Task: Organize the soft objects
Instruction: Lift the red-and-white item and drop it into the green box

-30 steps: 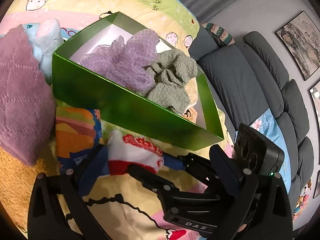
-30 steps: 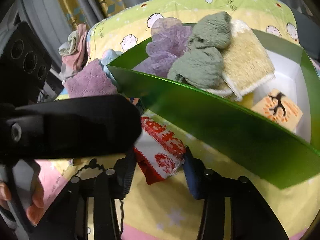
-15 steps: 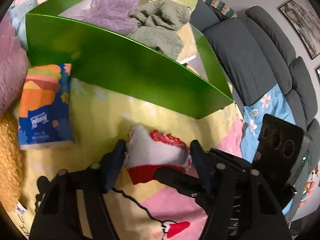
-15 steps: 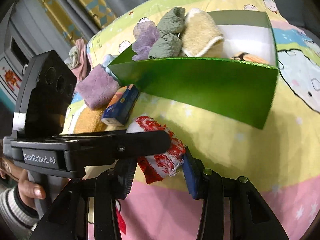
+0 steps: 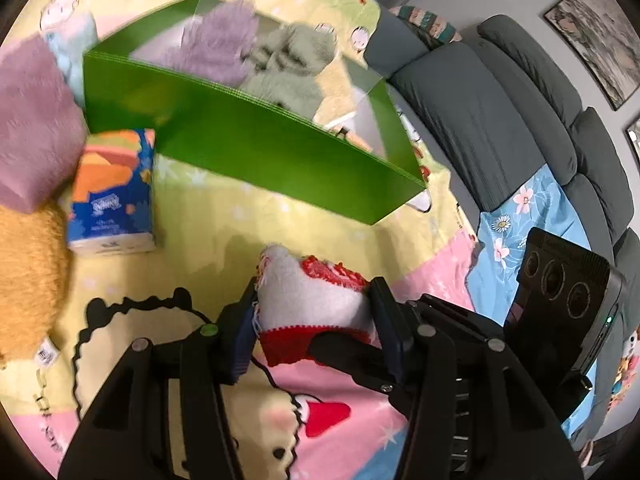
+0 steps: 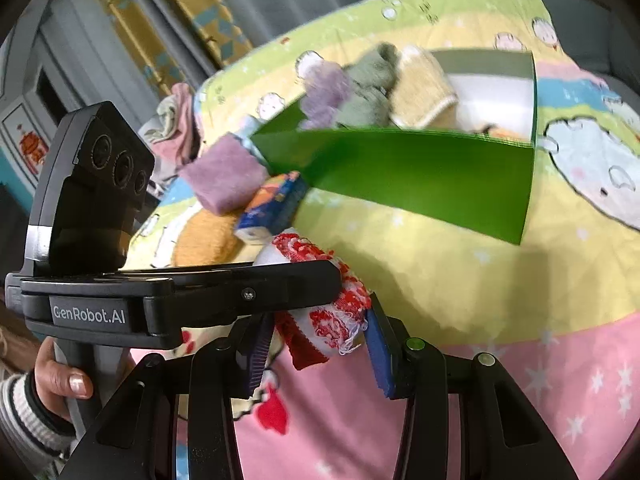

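Note:
A red and white knitted cloth (image 5: 316, 300) is held above the cartoon blanket by both grippers at once. My left gripper (image 5: 316, 320) is shut on it from one side. My right gripper (image 6: 320, 336) is shut on the same cloth (image 6: 328, 312) from the other side. The green box (image 5: 256, 148) lies beyond, holding a purple fluffy cloth (image 5: 224, 52), a grey-green cloth (image 5: 292, 68) and a yellow cloth (image 6: 420, 88). In the right wrist view the box (image 6: 420, 176) is farther off.
A tissue pack (image 5: 112, 192) lies left of the box, with a mauve towel (image 5: 32, 120) and an orange plush (image 5: 28, 272) beside it. A grey sofa (image 5: 500, 112) stands to the right. The other gripper's body (image 6: 92, 216) fills the left of the right wrist view.
Both grippers have drawn back and up from the green box with the cloth still held between them. The box now looks smaller and farther away.

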Demonstrator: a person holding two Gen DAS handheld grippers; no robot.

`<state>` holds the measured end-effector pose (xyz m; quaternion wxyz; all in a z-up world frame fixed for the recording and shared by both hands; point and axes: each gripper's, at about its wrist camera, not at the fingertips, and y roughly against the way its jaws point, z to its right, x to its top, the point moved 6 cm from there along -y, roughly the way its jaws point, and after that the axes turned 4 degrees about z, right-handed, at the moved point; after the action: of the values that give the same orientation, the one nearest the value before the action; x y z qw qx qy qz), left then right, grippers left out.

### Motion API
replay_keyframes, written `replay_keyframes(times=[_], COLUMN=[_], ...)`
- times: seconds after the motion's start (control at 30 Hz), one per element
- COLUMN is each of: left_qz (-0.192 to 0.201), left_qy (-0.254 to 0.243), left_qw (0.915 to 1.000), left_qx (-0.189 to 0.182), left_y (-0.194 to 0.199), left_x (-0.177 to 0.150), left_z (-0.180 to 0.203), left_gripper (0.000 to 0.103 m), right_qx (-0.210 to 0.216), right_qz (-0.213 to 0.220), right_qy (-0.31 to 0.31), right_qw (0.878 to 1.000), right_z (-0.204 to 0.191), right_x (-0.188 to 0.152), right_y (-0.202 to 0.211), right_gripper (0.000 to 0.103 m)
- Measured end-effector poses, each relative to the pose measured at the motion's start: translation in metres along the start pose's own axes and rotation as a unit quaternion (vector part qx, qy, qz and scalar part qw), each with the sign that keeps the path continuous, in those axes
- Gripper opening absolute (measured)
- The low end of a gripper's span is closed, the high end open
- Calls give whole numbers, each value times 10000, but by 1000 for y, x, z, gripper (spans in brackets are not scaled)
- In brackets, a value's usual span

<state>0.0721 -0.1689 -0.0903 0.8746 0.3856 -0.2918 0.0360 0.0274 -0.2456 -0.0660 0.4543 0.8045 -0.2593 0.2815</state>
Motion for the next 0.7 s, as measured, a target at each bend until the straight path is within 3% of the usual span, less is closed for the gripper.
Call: replay_keyframes(times=[0.37, 0.7], left_qz=[644, 968], left_qy=[-429, -790], left_qw=[9970, 9922], left_qx=[41, 27], left_y=[45, 59], left_x=[41, 122], left_z=[26, 48], left_gripper=[52, 53], right_qx=[-28, -89], right_qz=[564, 1101], right_qy=[557, 625], right_qw=[9968, 9919], right_z=[-35, -27], right_x=[53, 129], right_y=[31, 42], right_gripper=[45, 45])
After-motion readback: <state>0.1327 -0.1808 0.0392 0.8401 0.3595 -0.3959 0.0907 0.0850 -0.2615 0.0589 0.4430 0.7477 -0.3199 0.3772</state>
